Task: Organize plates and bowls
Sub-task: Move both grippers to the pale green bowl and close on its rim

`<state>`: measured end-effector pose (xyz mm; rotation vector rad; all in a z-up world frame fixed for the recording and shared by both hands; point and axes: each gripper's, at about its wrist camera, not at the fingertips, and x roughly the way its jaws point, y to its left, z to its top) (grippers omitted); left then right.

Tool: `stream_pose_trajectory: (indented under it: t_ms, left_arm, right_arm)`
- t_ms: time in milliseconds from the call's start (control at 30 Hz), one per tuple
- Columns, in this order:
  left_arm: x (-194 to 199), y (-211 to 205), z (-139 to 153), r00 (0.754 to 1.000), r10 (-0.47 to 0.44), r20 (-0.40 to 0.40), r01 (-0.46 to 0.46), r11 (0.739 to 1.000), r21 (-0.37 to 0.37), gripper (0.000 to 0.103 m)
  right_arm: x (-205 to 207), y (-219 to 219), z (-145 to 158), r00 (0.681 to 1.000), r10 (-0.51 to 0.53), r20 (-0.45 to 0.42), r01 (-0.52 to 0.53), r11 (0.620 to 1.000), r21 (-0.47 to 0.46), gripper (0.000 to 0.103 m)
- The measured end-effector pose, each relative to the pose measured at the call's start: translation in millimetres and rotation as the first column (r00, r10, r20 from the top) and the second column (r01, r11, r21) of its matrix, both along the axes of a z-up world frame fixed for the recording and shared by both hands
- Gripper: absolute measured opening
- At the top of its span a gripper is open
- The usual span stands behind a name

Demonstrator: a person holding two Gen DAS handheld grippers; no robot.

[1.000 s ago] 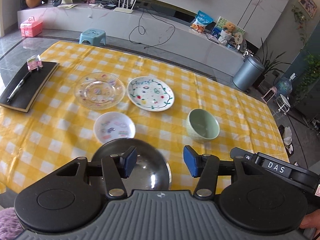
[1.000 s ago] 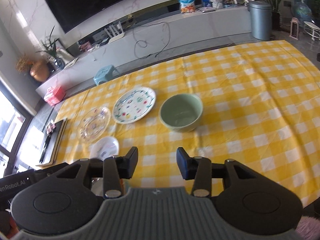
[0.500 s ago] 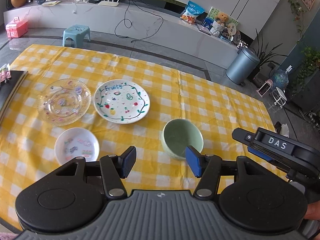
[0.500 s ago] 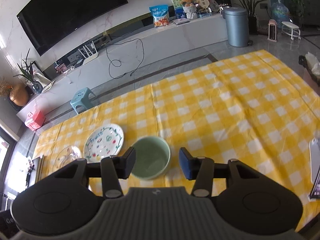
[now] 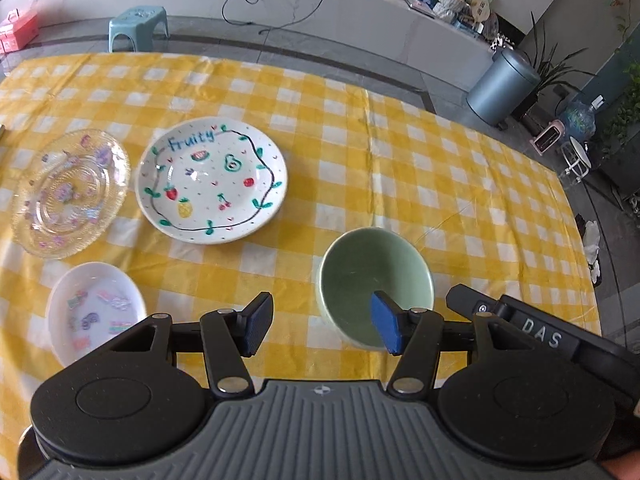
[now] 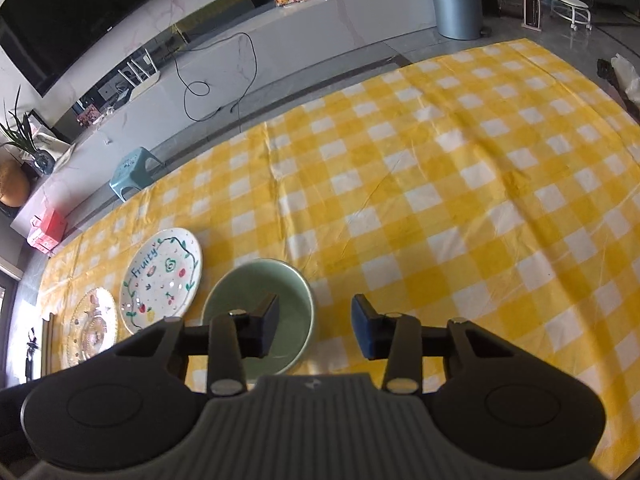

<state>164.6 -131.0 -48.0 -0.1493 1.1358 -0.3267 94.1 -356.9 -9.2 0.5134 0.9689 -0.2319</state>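
Observation:
A pale green bowl (image 5: 376,276) (image 6: 256,300) stands upright on the yellow checked tablecloth (image 5: 360,160). My left gripper (image 5: 322,328) is open, its right pad over the bowl's hollow and the near left rim between the fingers. My right gripper (image 6: 316,332) has its jaws closing around the bowl's right rim, left pad over the hollow, pads still apart from it. Its black body (image 5: 540,336) shows in the left wrist view. Left of the bowl lie a white "Fruity" plate (image 5: 212,180) (image 6: 162,276), a clear glass plate (image 5: 68,192) (image 6: 94,328) and a small white dish (image 5: 96,312).
Beyond the table's far edge stand a blue stool (image 5: 138,24), a grey bin (image 5: 500,88) and a long white media console (image 6: 240,52). The cloth to the right of the bowl (image 6: 480,200) is bare. The table's right edge runs close by (image 5: 580,240).
Both grippers have come down and in on the green bowl, which now sits between their fingers. A steel bowl and a black notebook have left the left wrist view. The right jaws stand narrower.

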Motion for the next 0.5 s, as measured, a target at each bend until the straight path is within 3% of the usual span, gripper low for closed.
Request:
stream_pose_trajectory:
  t_ms: [133, 233, 500]
  left_arm:
    - [10, -10, -15, 0.999, 0.002, -0.036, -0.001, 1.0, 0.022, 0.066]
    - [15, -14, -25, 0.998, 0.004, -0.055, -0.002, 0.999, 0.033, 0.06]
    - [23, -23, -39, 0.997, -0.004, -0.08, 0.007, 0.999, 0.044, 0.042]
  right_arm:
    - [5, 2, -12, 0.999, 0.002, -0.032, -0.001, 1.0, 0.029, 0.033]
    - [11, 6, -23, 0.997, 0.002, -0.079, 0.0, 1.0, 0.016, 0.025]
    - [17, 6, -36, 0.994, -0.013, -0.11, 0.017, 0.999, 0.043, 0.017]
